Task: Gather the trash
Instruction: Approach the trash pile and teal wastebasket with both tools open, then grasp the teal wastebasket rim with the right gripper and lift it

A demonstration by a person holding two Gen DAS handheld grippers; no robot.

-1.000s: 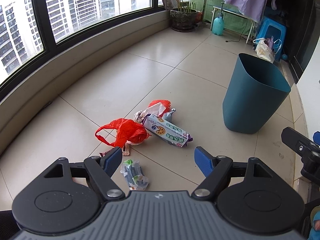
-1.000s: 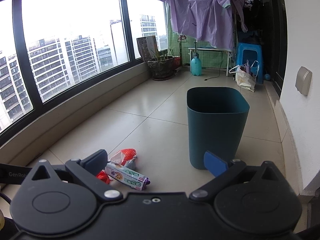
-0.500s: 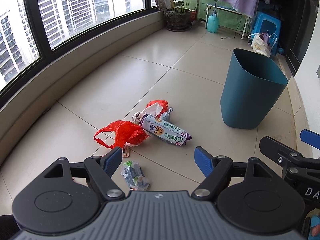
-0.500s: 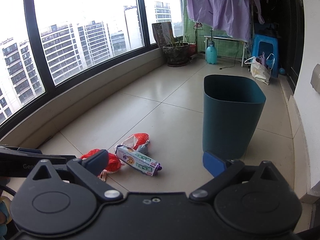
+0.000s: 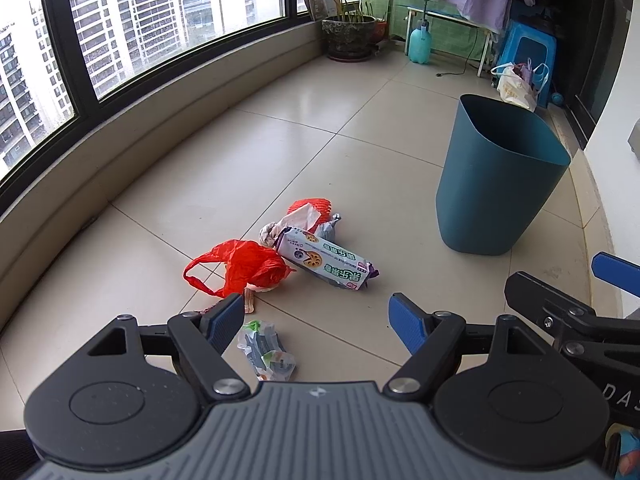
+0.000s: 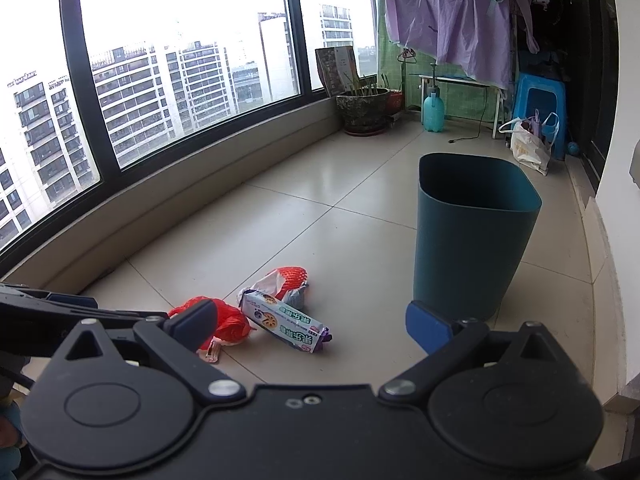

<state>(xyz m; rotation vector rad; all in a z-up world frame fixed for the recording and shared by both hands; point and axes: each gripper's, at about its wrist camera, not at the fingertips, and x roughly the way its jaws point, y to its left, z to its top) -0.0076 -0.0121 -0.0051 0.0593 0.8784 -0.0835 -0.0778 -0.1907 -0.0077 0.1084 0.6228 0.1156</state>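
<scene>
Trash lies on the tiled floor: a red plastic bag (image 5: pixel 248 266), a white biscuit packet (image 5: pixel 326 264), a red net with crumpled paper (image 5: pixel 306 214) and a small green wrapper (image 5: pixel 266 350). A dark teal bin (image 5: pixel 496 184) stands to the right of the pile. My left gripper (image 5: pixel 316 314) hangs open above the floor, short of the pile, with the green wrapper just below its left finger. My right gripper (image 6: pixel 308 320) is also open and holds nothing; the bag (image 6: pixel 224 318), the packet (image 6: pixel 286 322) and the bin (image 6: pixel 474 236) lie ahead of it.
A curved window wall (image 5: pixel 160 80) runs along the left. At the far end stand a plant pot (image 5: pixel 350 36), a teal spray bottle (image 5: pixel 420 42), a blue stool (image 5: pixel 532 50) and a white shopping bag (image 5: pixel 516 88). A white wall (image 6: pixel 620 240) bounds the right side.
Both views have tilted and shifted: the trash pile now sits more centred ahead of the right gripper, whose arm has come further into the left wrist view. Both grippers stayed open.
</scene>
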